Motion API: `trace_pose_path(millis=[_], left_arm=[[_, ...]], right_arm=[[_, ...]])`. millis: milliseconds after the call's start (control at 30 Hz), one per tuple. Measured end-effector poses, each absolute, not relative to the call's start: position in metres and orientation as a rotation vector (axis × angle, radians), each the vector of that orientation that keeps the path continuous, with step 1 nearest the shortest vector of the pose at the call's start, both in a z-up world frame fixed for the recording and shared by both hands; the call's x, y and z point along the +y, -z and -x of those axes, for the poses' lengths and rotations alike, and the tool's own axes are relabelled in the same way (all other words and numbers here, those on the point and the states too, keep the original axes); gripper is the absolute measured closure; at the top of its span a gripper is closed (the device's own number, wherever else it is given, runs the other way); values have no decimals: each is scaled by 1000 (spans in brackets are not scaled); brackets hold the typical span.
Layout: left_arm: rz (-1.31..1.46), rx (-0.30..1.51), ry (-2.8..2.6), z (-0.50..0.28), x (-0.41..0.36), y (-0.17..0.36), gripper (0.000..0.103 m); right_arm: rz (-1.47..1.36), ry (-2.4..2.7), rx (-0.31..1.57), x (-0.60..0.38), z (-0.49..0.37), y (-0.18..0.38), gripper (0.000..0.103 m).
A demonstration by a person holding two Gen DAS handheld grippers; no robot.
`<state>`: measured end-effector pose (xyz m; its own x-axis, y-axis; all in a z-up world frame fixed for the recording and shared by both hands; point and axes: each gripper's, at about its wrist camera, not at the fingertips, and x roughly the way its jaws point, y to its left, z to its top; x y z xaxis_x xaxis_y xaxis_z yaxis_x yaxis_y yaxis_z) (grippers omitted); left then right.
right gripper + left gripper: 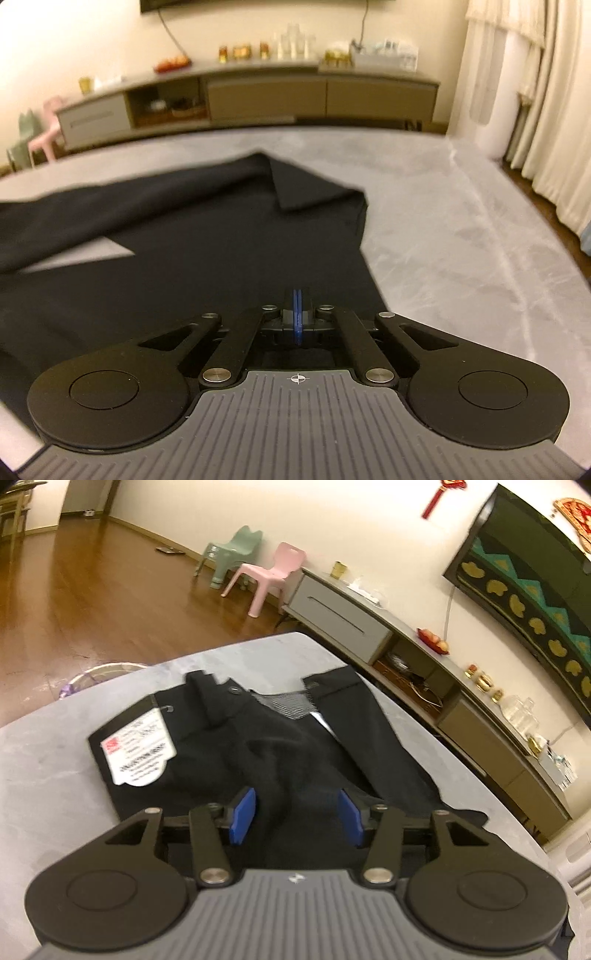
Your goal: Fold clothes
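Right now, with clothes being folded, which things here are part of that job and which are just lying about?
Part of the job:
black trousers with paper tag
grey table
left gripper, open
right gripper, shut

Just lying about:
pink chair
green chair
sideboard

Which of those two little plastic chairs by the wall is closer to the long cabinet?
The pink chair. It stands right beside the end of the long cabinet, while the green chair sits farther along the wall, on the pink one's far side.
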<state>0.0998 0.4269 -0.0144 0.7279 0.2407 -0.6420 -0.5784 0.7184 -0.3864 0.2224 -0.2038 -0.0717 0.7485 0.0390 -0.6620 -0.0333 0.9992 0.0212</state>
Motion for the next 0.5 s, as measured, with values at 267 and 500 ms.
trace_pose_path(millis=[267, 500], left_arm=[[614, 580, -494, -84, 427, 8, 54], [522, 600, -310, -94, 379, -7, 47]], right_arm=[[-140, -78, 656, -239, -139, 47, 103], [-44, -128, 694, -198, -182, 69, 31]])
